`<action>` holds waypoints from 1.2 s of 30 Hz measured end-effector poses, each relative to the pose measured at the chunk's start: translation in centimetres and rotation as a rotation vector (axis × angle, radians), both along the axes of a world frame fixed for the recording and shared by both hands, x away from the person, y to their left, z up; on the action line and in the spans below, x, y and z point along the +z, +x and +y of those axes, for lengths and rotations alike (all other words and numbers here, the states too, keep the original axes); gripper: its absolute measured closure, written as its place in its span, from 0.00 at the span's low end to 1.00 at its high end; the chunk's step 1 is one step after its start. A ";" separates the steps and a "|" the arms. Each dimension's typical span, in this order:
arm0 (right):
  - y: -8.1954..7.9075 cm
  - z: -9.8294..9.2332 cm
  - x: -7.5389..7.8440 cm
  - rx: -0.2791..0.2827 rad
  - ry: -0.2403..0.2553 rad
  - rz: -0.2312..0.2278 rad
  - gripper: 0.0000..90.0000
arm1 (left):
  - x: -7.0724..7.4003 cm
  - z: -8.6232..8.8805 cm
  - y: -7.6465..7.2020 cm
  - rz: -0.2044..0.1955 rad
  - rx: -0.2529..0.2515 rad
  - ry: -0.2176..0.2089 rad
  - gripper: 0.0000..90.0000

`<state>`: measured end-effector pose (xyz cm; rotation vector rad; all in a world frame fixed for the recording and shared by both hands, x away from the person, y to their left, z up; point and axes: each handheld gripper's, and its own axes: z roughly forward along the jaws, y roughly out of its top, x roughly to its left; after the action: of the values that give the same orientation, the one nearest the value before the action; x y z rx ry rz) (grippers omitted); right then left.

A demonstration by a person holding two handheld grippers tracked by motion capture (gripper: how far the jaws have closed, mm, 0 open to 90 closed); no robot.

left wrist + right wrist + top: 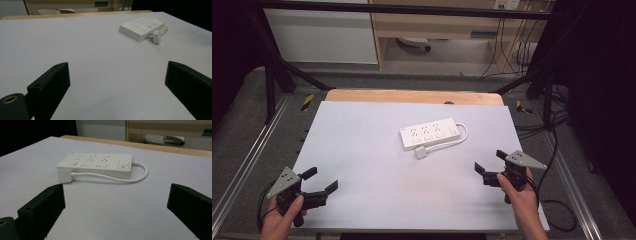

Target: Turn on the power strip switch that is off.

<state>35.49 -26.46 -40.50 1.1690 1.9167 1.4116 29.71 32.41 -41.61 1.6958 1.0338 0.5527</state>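
Note:
A white power strip (430, 133) (140, 28) (98, 164) lies flat on the white table top (377, 165), right of centre. Its short white cord (452, 141) (117, 178) loops round from the switch end, and its white plug (421, 152) (156, 36) (64, 175) rests on the table just in front of the strip. My left gripper (320, 180) (117, 90) is held open near the front left corner, nothing between its jaws. My right gripper (491, 161) (116, 212) is held open at the front right, pointing at the strip, also holding nothing.
A wooden board edge (412, 96) runs along the table's far side. Black frame bars (282, 70) stand at both sides, and cables (557, 150) trail off the right edge. A wooden shelf unit (437, 25) stands behind.

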 end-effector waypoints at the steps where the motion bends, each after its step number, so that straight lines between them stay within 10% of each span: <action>1: 0.1 0.1 0.1 0.000 -0.001 -0.004 0.02 | 0.0 0.0 0.0 0.000 0.000 0.000 0.07; 36: 5.4 6.9 2.4 0.072 -0.006 -0.006 0.06 | -0.1 -0.1 0.0 0.005 -0.007 0.010 0.07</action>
<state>40.85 -19.60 -38.09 1.1021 1.9760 1.4439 29.73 32.33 -41.69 1.7094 1.0303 0.5503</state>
